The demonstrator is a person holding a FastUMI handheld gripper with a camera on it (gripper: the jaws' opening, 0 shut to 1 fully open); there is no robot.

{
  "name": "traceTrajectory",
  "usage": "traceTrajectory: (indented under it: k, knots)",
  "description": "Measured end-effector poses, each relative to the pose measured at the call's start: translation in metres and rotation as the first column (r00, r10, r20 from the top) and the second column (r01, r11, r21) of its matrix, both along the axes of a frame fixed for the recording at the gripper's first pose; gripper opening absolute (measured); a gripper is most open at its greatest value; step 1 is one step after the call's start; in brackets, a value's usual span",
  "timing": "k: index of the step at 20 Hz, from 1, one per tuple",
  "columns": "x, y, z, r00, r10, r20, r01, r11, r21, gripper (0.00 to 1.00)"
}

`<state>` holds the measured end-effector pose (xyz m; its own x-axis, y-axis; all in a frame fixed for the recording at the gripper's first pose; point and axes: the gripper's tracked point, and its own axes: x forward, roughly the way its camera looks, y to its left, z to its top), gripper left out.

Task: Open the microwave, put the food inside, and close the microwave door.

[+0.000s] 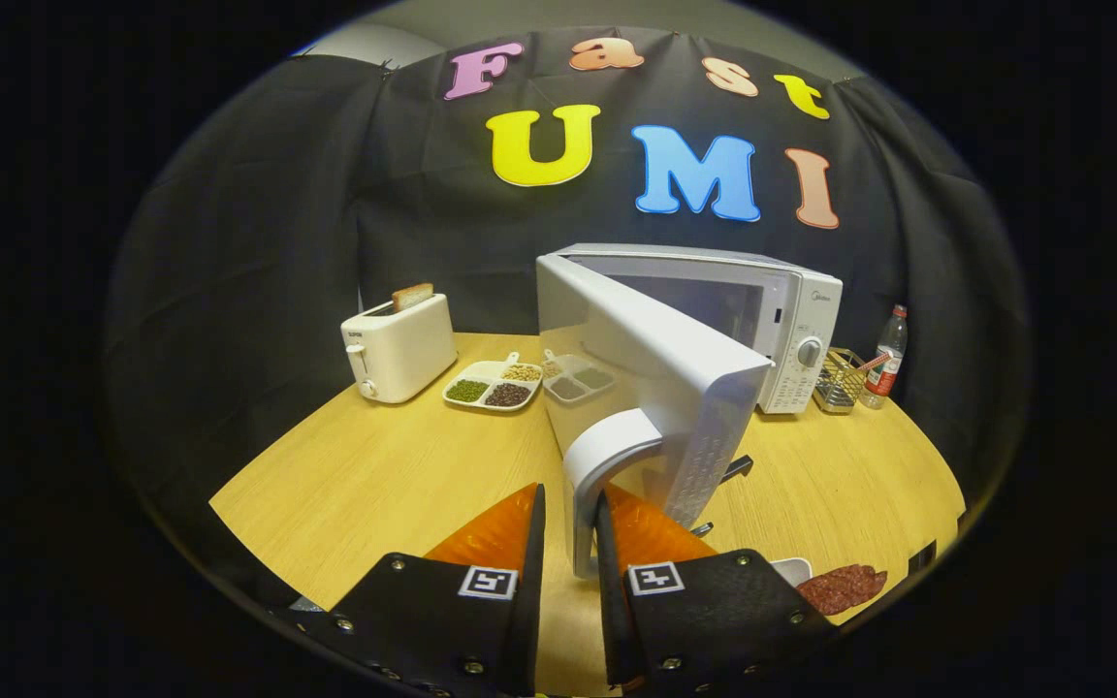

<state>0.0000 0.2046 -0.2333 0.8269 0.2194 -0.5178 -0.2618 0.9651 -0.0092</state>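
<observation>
Microwave [791,320] at back of table [374,475], door [655,388] swung halfway open. Door handle [597,465] pinched between gripper [570,528] fingers, to pull it wide. Food [842,586] waiting on plate [791,567], right of fingers.

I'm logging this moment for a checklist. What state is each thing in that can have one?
White microwave: open.
White microwave door: swung partly out, its curved handle between the fingers.
Gripper: fingers close on either side of the handle; contact not clear.
White toaster: a slice stands up out of its slot.
Divided white tray: compartments filled with beans.
Plastic bottle: upright, capped.
Reddish sliced food: on the wooden table, outside the microwave.
</observation>
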Motion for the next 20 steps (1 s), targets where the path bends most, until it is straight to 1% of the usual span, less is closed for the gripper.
traceTrajectory:
  k: [4,6,10,12,13,15,16,18,20]
  knots:
    - [-0.008,0.021,-0.002,1.0,-0.011,0.028,0.012,1.0,-0.007,0.28]
    - [-0.01,0.032,-0.003,0.999,0.002,0.032,-0.001,1.0,-0.017,0.28]
    - [-0.015,0.038,-0.003,1.0,0.026,0.015,-0.025,0.999,-0.032,0.28]
    - [-0.02,0.04,-0.001,1.0,0.028,0.004,-0.028,0.999,-0.019,0.28]
    - [-0.025,0.044,-0.001,0.999,0.041,-0.002,-0.041,0.999,0.0,0.28]
    - [-0.038,0.064,0.001,0.994,0.113,-0.015,-0.112,0.993,0.049,0.29]
    - [-0.047,0.079,0.002,0.984,0.177,-0.021,-0.174,0.981,0.084,0.28]
    - [-0.068,0.103,0.007,0.955,0.294,-0.035,-0.285,0.946,0.153,0.28]
    - [-0.084,0.108,0.022,0.93,0.367,-0.016,-0.358,0.916,0.18,0.29]
